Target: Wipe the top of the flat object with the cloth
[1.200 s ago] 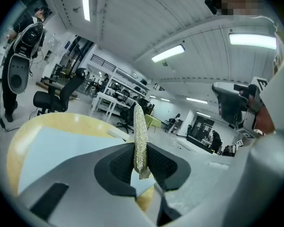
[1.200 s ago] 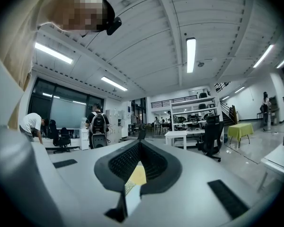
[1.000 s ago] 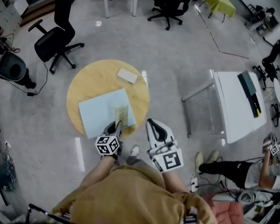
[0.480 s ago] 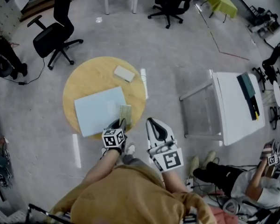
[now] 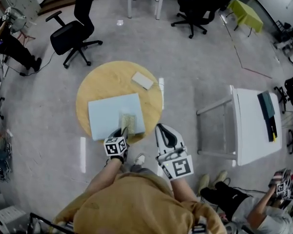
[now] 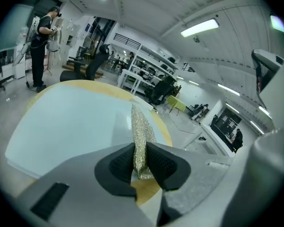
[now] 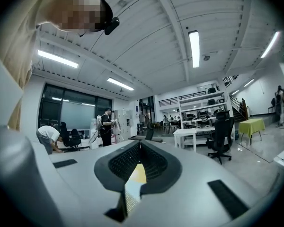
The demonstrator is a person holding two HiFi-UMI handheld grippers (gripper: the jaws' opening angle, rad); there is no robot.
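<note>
A light blue flat board [image 5: 110, 115] lies on the round wooden table [image 5: 107, 79]. A glittery yellow-green cloth [image 5: 128, 121] rests on the board's near right part, and my left gripper [image 5: 123, 131] is shut on its near end. In the left gripper view the cloth [image 6: 142, 129] runs from between the dark pads out over the board [image 6: 71, 124]. My right gripper [image 5: 159, 128] hovers just off the table's near right rim, shut with nothing in it. In the right gripper view, the right gripper [image 7: 139, 161] points level across the room.
A small pale pad [image 5: 143, 80] lies at the table's far right. A black office chair [image 5: 74, 34] stands beyond the table to the left. A white desk [image 5: 254, 118] stands at the right. A person [image 5: 10, 45] stands far left.
The left gripper drew the cloth to the board's right edge, then back leftward onto the board. The right gripper has held its place. The head view shifted.
</note>
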